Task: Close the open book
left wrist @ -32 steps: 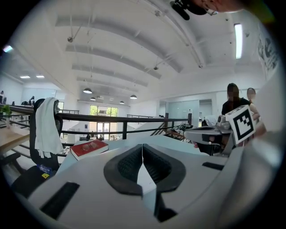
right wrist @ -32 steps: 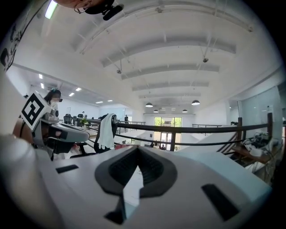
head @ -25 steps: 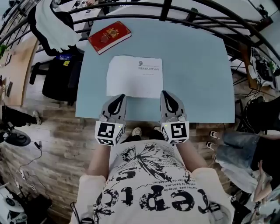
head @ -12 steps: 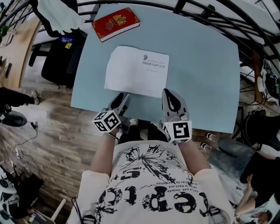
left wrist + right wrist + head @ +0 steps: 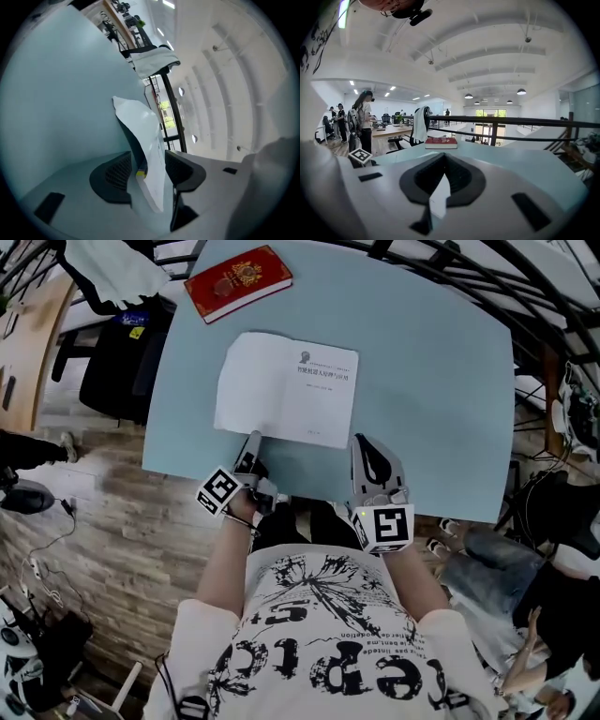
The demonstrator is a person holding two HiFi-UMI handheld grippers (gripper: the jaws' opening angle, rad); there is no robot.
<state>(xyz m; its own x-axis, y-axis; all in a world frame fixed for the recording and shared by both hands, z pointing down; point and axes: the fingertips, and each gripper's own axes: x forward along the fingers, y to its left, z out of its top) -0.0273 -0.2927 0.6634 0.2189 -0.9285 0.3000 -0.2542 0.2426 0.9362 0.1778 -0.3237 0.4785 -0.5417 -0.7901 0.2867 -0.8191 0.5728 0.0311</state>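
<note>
The open book (image 5: 286, 390) is seen lying on the blue table (image 5: 431, 381), its near page edge standing between the just opened, spread jaws of the left gripper (image 5: 147, 171), while the right gripper (image 5: 364, 444) is seen pressed together beside its near right corner.

The table's (image 5: 450, 381) far edge was cut off by the top of the head view. Print on the open book's (image 5: 286, 390) right-hand page was too small to read. In the left gripper view, a lifted page (image 5: 147, 140) hid the book's remainder.
</note>
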